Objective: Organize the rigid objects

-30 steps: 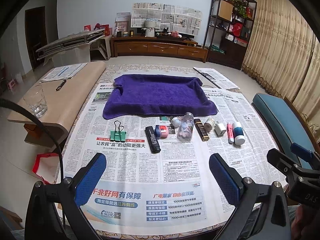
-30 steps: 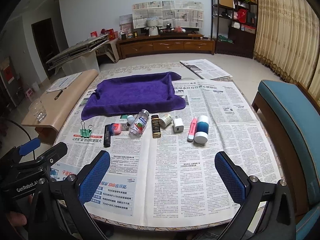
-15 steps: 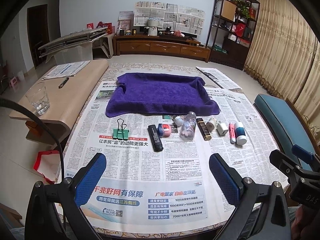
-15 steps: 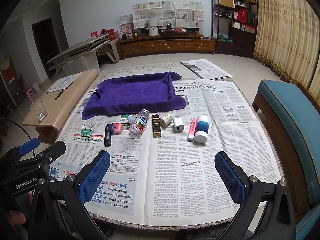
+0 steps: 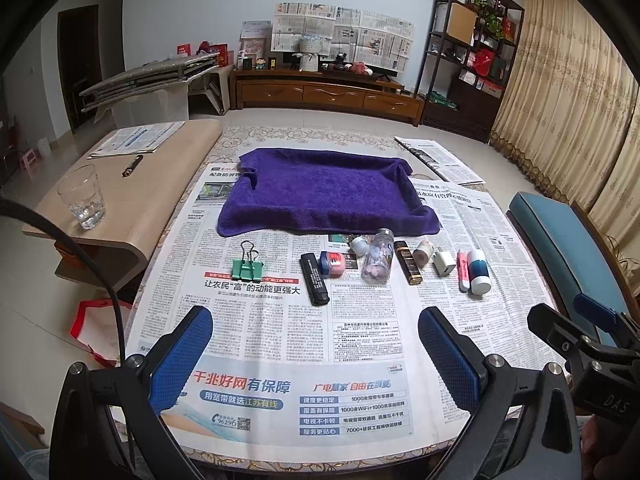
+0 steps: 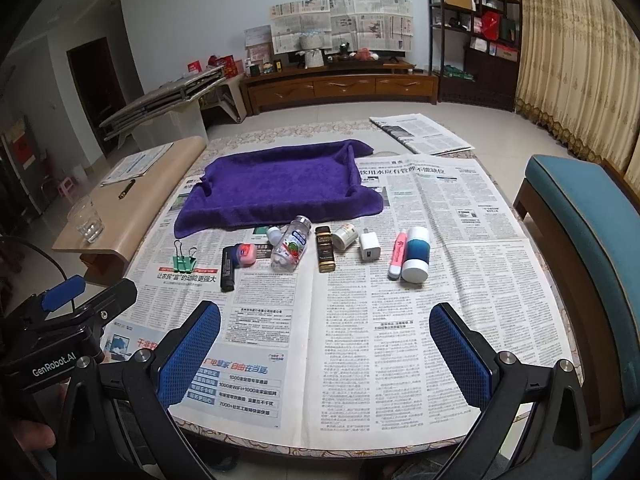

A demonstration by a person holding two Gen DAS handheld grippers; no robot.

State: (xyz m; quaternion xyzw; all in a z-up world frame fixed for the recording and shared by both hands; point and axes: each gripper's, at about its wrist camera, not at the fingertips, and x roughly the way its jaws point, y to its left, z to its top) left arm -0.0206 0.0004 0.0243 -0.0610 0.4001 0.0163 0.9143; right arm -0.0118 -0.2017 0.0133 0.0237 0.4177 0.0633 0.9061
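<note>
- Newspaper [image 5: 280, 332] covers the whole table in front of me, with a living room behind: a wooden TV cabinet [image 5: 328, 94] and curtains [image 5: 560, 92] off to the right.
- My left gripper [image 5: 316, 354] hovers over the near edge of the table, jaws spread wide, nothing between the blue pads.
- My right gripper [image 6: 324, 350] sits the same way, wide open and empty, low over the newsprint.
- I see a purple towel [image 5: 326, 192] laid out at the far side, its edges turned up like a shallow tray.
- Just in front of it runs a row of small items: green binder clip [image 5: 248, 268], black lighter [image 5: 314, 284], pink tin [image 5: 333, 263], clear pill bottle [image 5: 378, 261], dark lipstick tube [image 5: 408, 267], white charger plug [image 5: 444, 263], pink highlighter [image 5: 462, 271], blue-and-white bottle [image 5: 478, 271].
- On the left, a drinking glass [image 5: 82, 196] stands on a wooden side bench [image 5: 160, 184].
</note>
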